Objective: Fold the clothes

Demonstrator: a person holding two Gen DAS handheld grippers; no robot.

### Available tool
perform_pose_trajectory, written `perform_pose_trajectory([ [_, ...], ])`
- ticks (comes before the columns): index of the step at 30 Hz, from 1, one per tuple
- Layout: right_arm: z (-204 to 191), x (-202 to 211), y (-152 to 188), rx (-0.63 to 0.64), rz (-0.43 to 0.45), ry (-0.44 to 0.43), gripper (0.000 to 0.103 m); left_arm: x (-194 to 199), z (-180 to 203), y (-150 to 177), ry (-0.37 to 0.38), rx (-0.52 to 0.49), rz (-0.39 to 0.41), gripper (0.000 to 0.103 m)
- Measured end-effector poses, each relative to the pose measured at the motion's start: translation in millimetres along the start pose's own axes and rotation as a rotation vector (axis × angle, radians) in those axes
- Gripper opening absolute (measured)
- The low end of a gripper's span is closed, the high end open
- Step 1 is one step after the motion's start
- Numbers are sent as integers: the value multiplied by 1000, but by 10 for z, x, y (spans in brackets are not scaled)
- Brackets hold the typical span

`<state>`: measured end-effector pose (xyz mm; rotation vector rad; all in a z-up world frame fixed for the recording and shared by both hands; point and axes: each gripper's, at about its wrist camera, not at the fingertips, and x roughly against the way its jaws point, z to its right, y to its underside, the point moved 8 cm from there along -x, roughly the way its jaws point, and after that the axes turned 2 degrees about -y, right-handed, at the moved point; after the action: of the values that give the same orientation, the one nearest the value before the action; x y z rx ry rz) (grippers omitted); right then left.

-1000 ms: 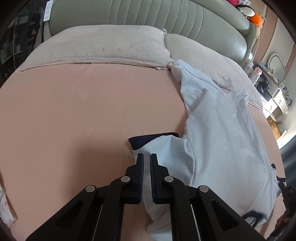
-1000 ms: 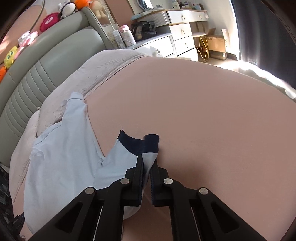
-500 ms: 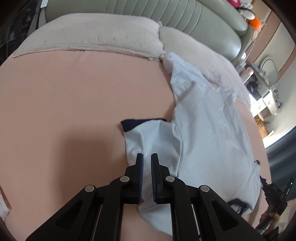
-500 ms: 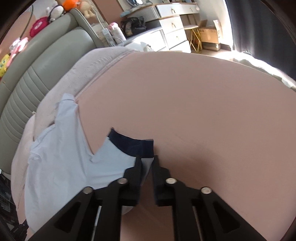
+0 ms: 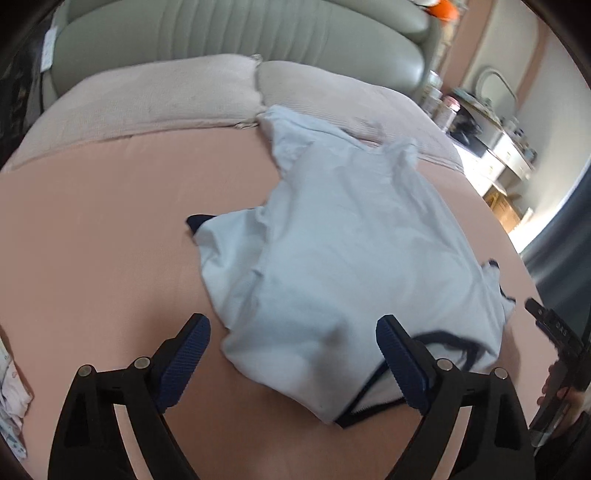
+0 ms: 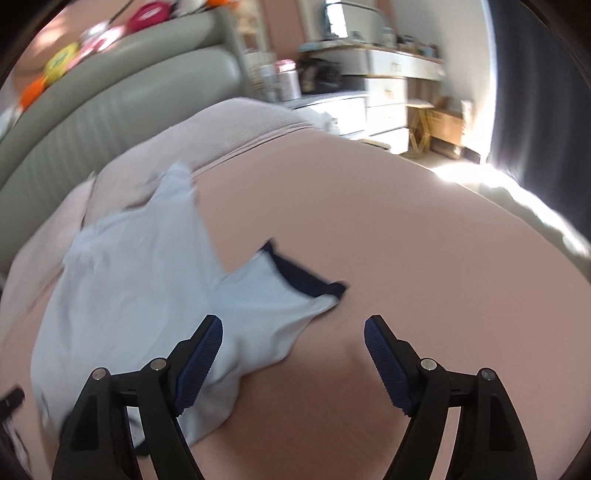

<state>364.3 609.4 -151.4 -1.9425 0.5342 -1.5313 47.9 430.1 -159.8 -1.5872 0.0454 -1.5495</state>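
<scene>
Left wrist view showed the left gripper [image 5: 293, 334] with its jaws standing wide apart, having just opened, above the near edge of the shirt [image 5: 343, 236]; no pad pressed on the cloth. That pale blue shirt with navy trim lay spread on the pink sheet [image 5: 92, 229], its far end reaching up to the pillows [image 5: 155, 96] by the grey headboard [image 5: 236, 29]. One navy-cuffed sleeve [image 5: 221, 240] stuck out to the left. Right wrist view showed the right gripper [image 6: 293, 330] likewise spread wide, freshly opened, nothing clamped; the shirt [image 6: 140, 280] lay beneath its left finger [image 6: 201, 354], and the other sleeve [image 6: 295, 284] lay flat on the sheet [image 6: 424, 240] just ahead. White drawers [image 6: 384, 99] stood beyond the bed
</scene>
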Motion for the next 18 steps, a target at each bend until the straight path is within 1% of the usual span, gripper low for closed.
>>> perform_pose_trajectory([
  [3,-380,23,128,129,-11,-23,79,-22,97,87,-36,-48,-12,92],
  [7,-721,93,319,281,-3,-28,79,-93,113,237,-66,-53,-44,92],
  [10,-868,61,432,332,-24,-34,79,-151,104,359,-106,-63,-66,92],
  [14,-945,15,536,402,-34,27,79,-211,142,460,-129,-88,-86,92],
  [18,-1123,79,623,473,-11,17,79,-255,215,494,-149,-126,-91,92],
])
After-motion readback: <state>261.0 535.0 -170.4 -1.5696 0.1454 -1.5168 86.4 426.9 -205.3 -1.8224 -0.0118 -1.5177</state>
